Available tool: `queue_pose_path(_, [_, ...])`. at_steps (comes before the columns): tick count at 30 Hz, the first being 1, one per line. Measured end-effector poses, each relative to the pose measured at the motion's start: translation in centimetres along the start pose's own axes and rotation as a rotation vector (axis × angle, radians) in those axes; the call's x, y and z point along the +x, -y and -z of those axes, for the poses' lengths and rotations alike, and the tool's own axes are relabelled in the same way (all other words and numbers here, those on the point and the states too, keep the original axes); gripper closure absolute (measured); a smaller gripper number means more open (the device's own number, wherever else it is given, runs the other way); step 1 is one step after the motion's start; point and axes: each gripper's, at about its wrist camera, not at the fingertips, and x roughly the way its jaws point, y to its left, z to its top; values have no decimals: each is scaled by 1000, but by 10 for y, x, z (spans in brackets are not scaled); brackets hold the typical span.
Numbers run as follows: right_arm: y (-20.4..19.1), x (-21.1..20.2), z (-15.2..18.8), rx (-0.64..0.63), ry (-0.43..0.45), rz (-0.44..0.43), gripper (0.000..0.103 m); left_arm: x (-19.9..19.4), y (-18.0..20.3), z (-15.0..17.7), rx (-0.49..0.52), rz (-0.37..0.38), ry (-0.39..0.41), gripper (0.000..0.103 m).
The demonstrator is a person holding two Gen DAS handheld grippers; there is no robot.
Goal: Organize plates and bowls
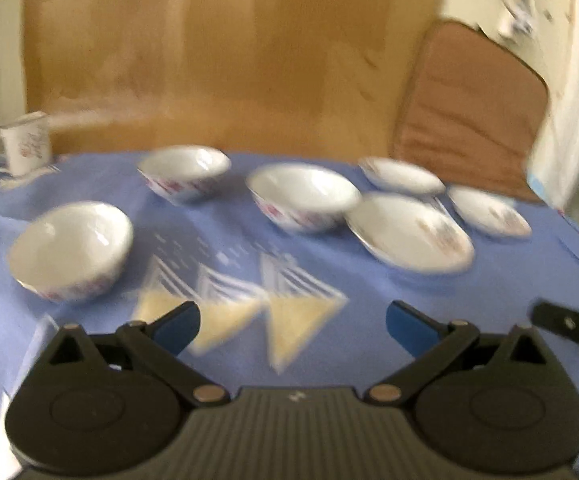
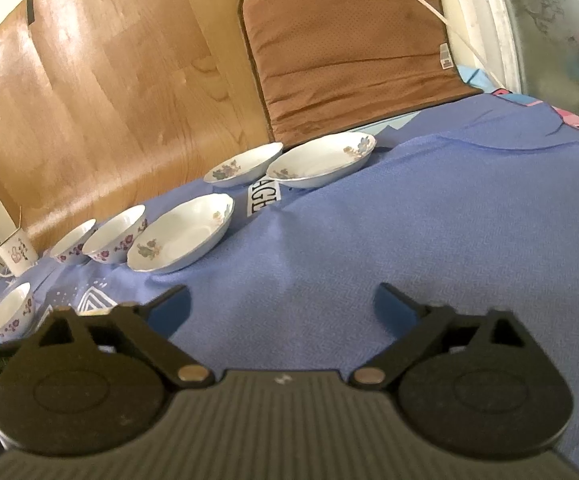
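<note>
Three bowls and three plates sat spread over the blue cloth (image 2: 409, 220), none stacked. The nearest bowl (image 1: 71, 250) stood alone toward the left, tilted slightly. Behind it a second bowl (image 1: 185, 172) stood near the back edge, and a third bowl (image 1: 301, 196) sat to its right, its rim just beside or touching the large plate (image 1: 409, 232); the blur of the left wrist view made it hard to tell which. Two smaller plates lay further right: one plate (image 1: 401, 176) at the back, and another plate (image 1: 489, 210) nearer the right edge, the two close together but apart. All the pieces were white with flower prints.

The left gripper (image 1: 291, 322) hung above the patterned part of the cloth, its blue-padded fingers spread wide with nothing between them, short of the nearest bowl. The right gripper (image 2: 281, 304) hovered over a bare stretch of cloth, well apart from the crockery, jaws likewise standing open and empty.

Off at the far left a white mug (image 1: 21, 144) with a handle stood by the cloth's edge. A curved wooden board (image 2: 109, 80) rose behind the table, and a brown cushion (image 2: 349, 48) leaned upright next to it, behind the small plates. A white printed label (image 2: 263, 200) lay on the cloth between the plates.
</note>
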Motion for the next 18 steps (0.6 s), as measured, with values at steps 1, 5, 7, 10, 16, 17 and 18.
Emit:
queue_pose_path(1, [0, 1, -3, -2, -7, -10, 28, 2, -4, -2, 2, -20, 21, 0])
queue_pose_path(5, [-3, 10, -18, 9, -30, -46, 53, 11, -13, -4, -5, -49, 41, 5])
queue_pose_path(7, [-8, 15, -27, -4, -27, -57, 59, 16, -17, -6, -30, -6, 19, 9])
queue_pose_path(10, [-14, 30, -42, 20, -40, -94, 62, 13, -21, -4, -46, 9, 36, 9])
queue_pose_path(16, [-27, 78, -58, 46, -125, -92, 66, 8, -23, -2, -53, 37, 50, 9])
queue_pose_path(17, [-28, 83, -58, 52, -147, -93, 82, 8, -23, -2, -54, 42, 51, 10])
queue_pose_path(18, [-27, 87, -58, 66, -168, -108, 91, 8, -23, -3, -55, 49, 50, 10])
